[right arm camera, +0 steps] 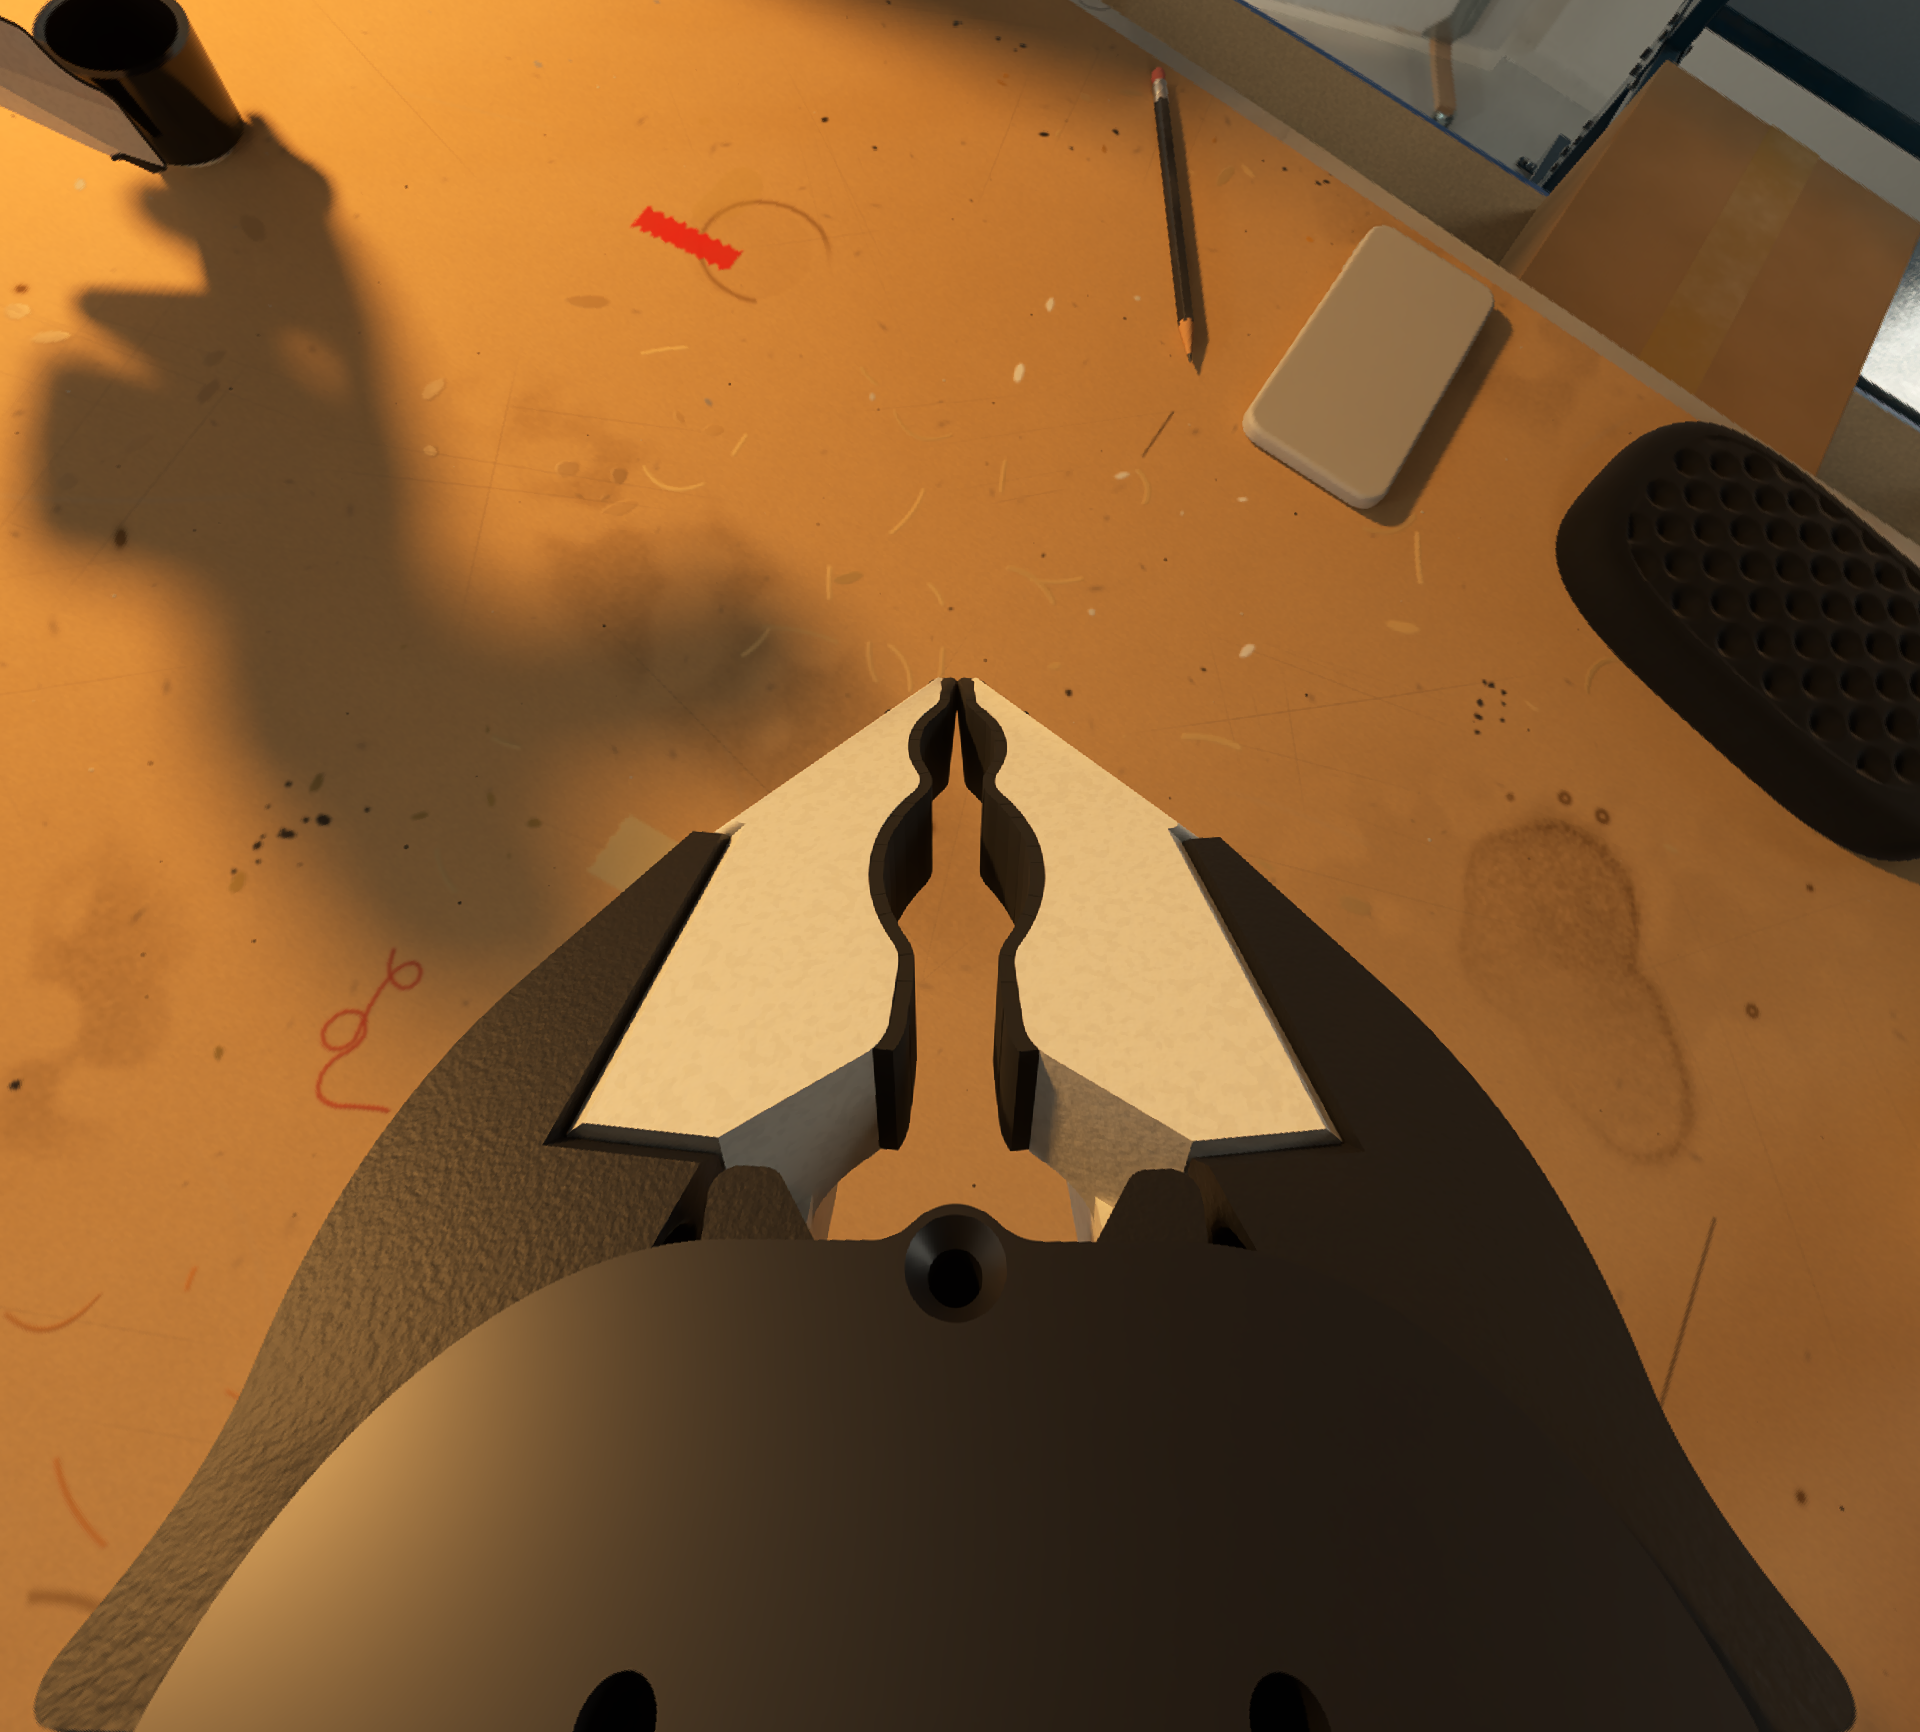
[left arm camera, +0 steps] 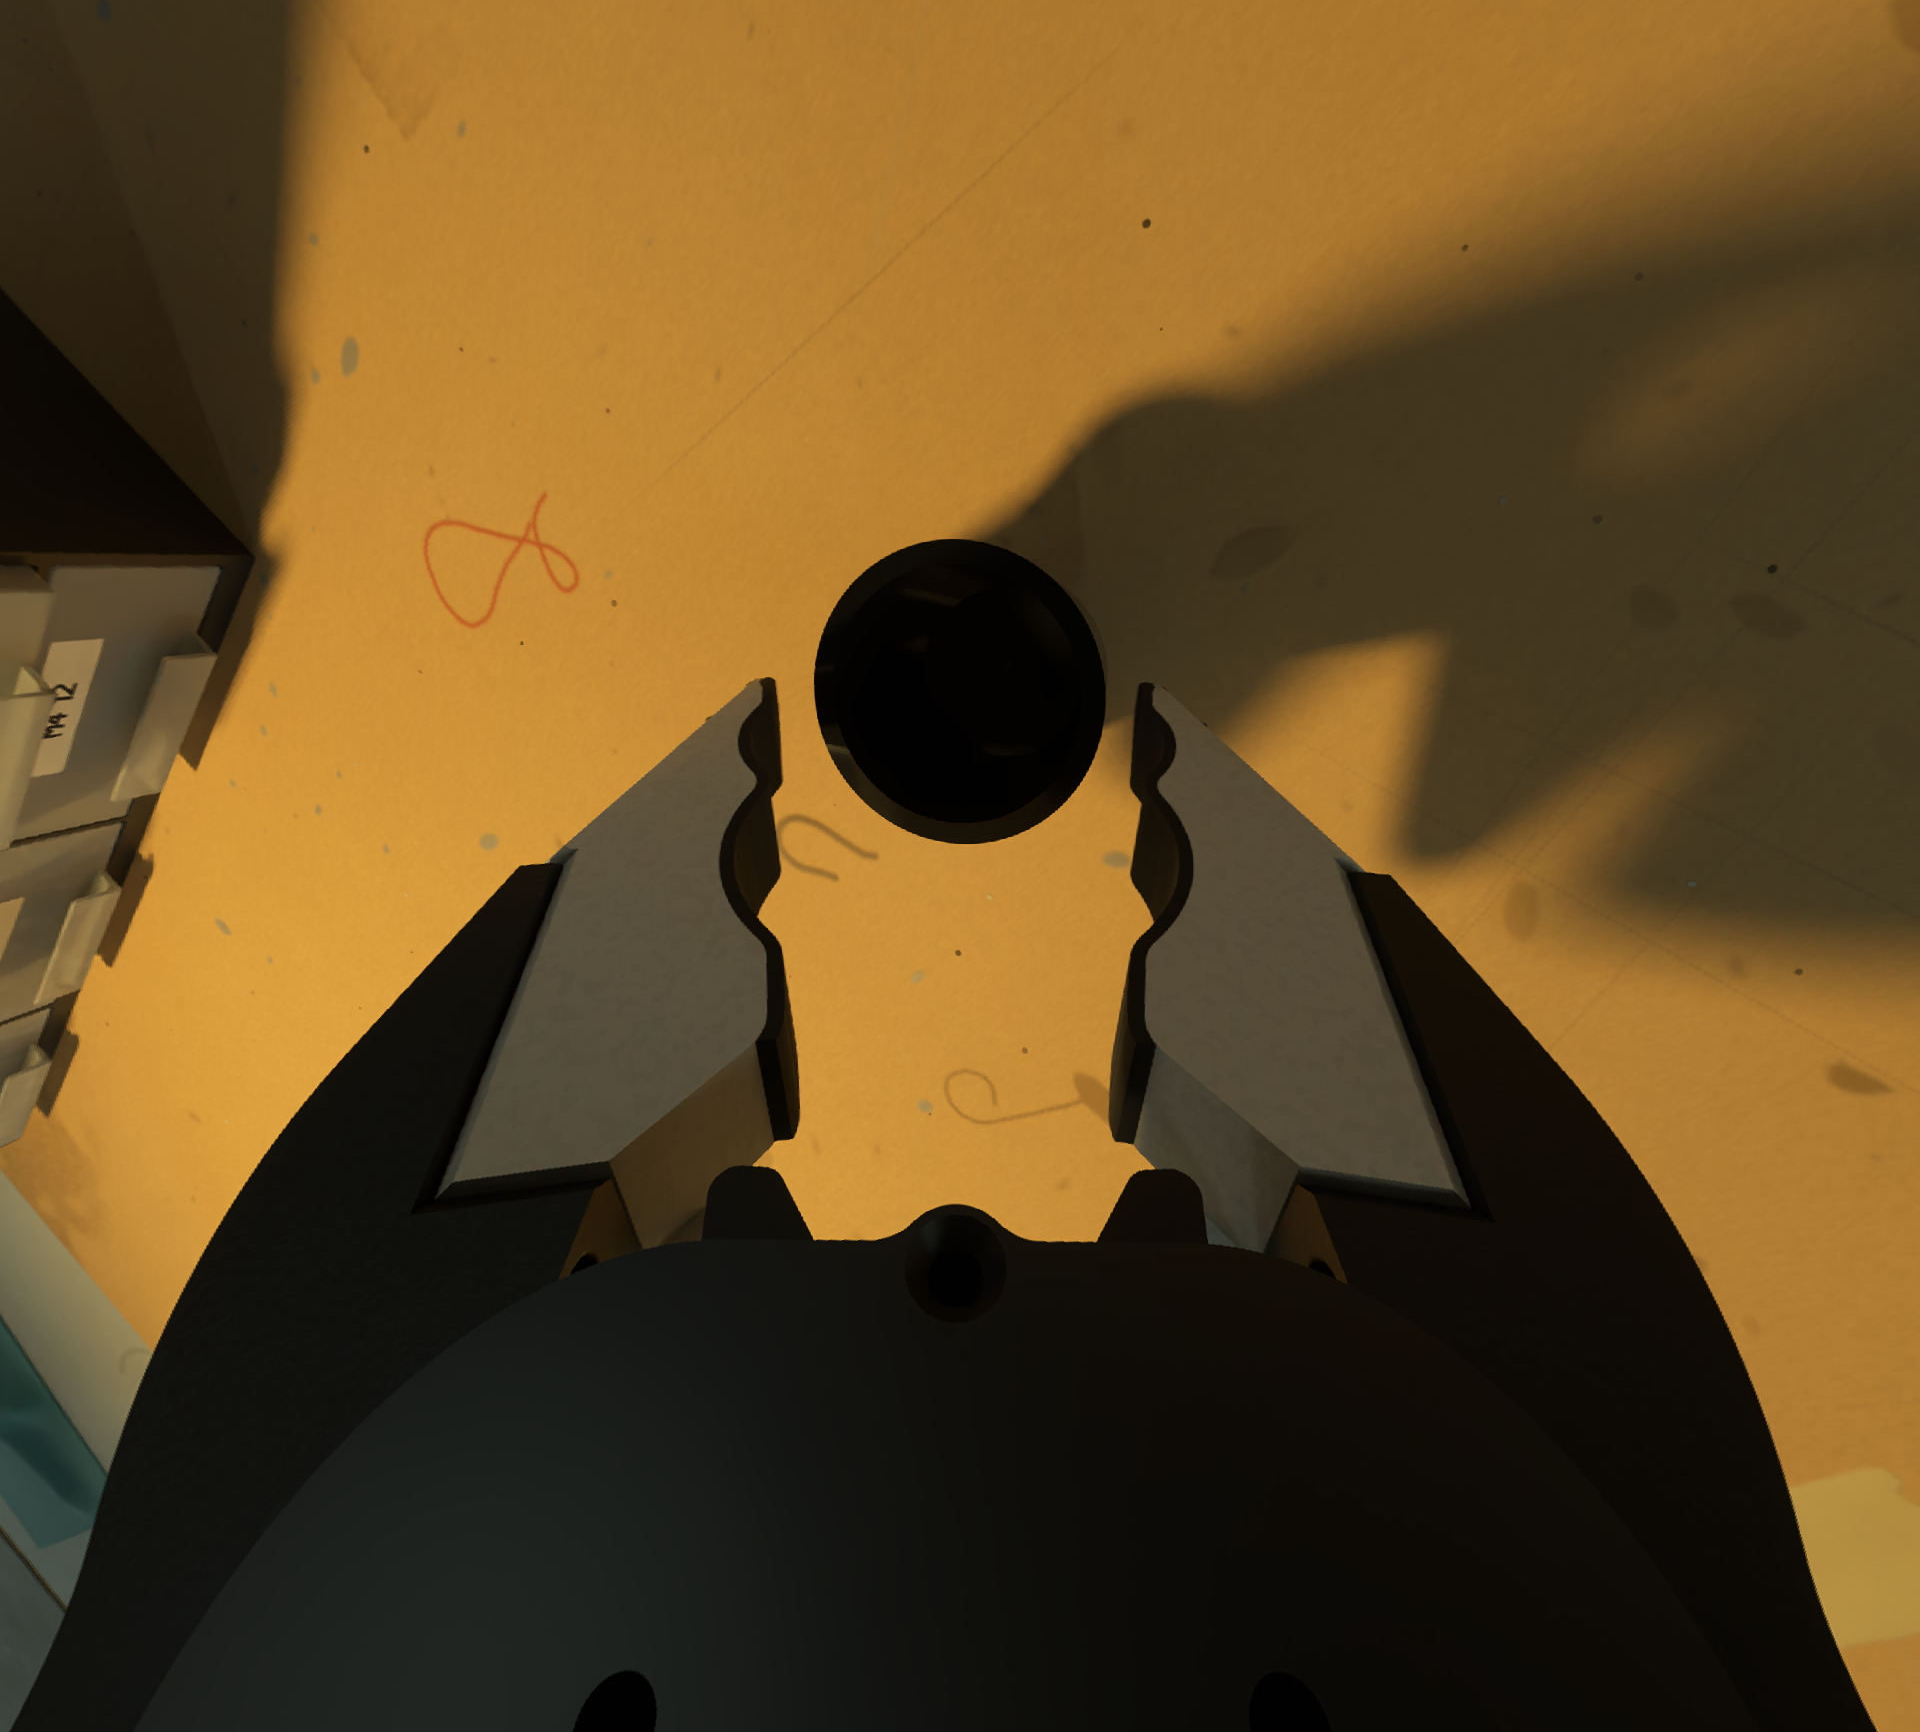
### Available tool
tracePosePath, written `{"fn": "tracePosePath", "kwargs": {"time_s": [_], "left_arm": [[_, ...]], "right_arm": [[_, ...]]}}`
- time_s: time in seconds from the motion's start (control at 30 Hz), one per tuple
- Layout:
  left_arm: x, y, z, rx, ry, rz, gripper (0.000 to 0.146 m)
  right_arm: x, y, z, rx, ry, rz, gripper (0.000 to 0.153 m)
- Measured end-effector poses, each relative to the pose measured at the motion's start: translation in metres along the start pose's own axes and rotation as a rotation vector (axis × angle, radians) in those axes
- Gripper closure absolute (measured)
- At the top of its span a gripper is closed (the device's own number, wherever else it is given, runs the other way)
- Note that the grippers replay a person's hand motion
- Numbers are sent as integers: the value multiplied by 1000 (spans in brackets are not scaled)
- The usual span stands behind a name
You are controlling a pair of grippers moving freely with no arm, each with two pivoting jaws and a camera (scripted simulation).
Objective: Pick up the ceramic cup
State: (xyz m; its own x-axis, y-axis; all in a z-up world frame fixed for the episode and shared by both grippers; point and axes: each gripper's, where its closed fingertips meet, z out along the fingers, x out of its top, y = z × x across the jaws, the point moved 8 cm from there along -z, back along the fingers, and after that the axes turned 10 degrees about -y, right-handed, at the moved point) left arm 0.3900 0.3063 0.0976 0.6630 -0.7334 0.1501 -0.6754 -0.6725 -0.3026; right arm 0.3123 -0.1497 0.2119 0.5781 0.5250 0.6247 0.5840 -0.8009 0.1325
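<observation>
The ceramic cup point(left arm camera: 958, 747) is black and cylindrical, and stands upright on the orange table point(left arm camera: 1039, 124). In the left wrist view I look down into its dark mouth. My left gripper point(left arm camera: 956, 687) is open, with one fingertip on each side of the cup's rim and a small gap on both sides. In the right wrist view the cup point(right arm camera: 135, 72) is at the far top left, between the left gripper's fingers point(right arm camera: 62, 98). My right gripper point(right arm camera: 956, 685) is shut and empty, above bare table far from the cup.
A small drawer unit point(left arm camera: 104, 747) stands at the table's left edge. A pencil point(right arm camera: 1174, 217), a beige flat block point(right arm camera: 1366, 368), a black perforated oval object point(right arm camera: 1766, 643) and a red tape scrap point(right arm camera: 686, 238) lie on the table. A cardboard box point(right arm camera: 1714, 280) stands at the far edge.
</observation>
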Motion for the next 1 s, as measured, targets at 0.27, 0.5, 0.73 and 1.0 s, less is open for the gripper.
{"fn": "tracePosePath", "kwargs": {"time_s": [0.27, 0.5, 0.73, 1.0], "left_arm": [[0, 3, -1, -28, 1, 2, 91], [9, 15, -11, -126, 32, 22, 91], [16, 23, -26, -207, 110, 19, 91], [21, 28, -46, -295, 224, 20, 91]], "right_arm": [[-3, 3, 2, -9, -22, 4, 153], [-3, 3, 3, -13, -34, -5, 153], [-4, 4, 3, -13, -37, -5, 153], [-5, 5, 0, -21, -33, -11, 153]]}}
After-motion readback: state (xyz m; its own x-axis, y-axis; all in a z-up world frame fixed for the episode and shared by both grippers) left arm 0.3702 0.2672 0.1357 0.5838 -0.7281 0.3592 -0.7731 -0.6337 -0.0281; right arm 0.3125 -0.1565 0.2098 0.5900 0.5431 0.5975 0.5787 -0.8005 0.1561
